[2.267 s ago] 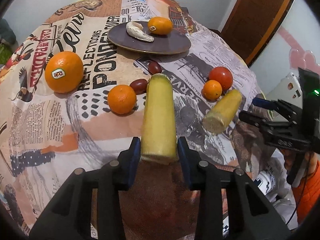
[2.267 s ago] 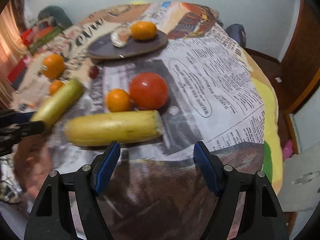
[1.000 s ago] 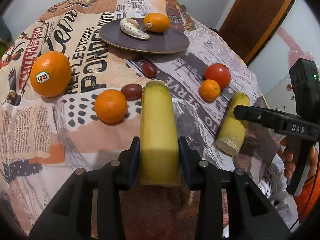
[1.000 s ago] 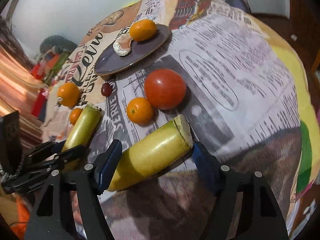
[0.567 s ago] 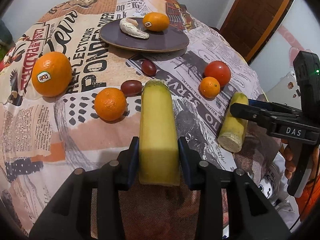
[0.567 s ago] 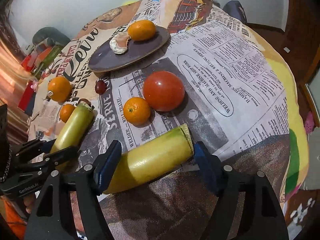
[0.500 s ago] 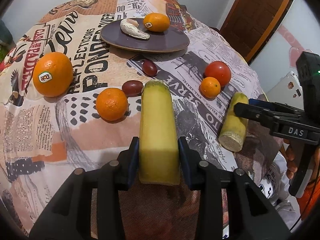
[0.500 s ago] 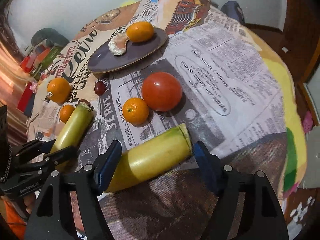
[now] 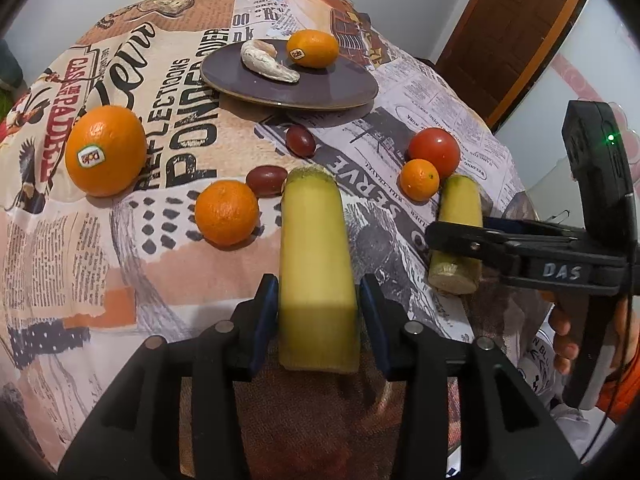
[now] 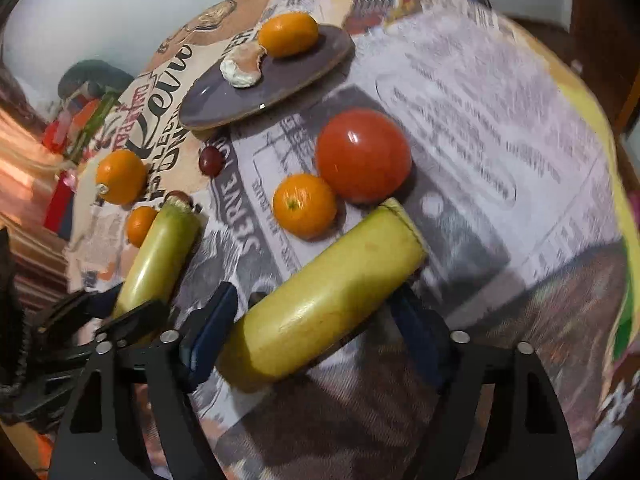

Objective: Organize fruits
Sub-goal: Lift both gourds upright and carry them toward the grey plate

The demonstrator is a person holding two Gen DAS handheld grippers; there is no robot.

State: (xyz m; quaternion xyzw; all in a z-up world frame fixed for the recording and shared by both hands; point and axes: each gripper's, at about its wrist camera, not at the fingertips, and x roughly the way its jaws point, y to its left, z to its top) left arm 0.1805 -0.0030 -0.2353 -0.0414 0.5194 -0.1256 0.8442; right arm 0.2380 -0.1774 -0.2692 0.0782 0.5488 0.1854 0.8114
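Observation:
My left gripper is shut on a yellow-green cut stalk piece that points away over the table. My right gripper has closed in on a second yellow stalk piece lying slantwise between its fingers; it also shows in the left wrist view, with the right gripper across it. A red tomato and a small orange lie just beyond it. A dark plate at the back holds an orange and a pale peeled piece.
A large stickered orange lies far left, a medium orange and two dark red fruits in the middle. The round table has a newspaper-print cloth. A brown door stands at the back right.
My right gripper has moved in around the second stalk piece and narrowed on it, and the piece has turned more lengthwise. My left gripper keeps its hold, almost still.

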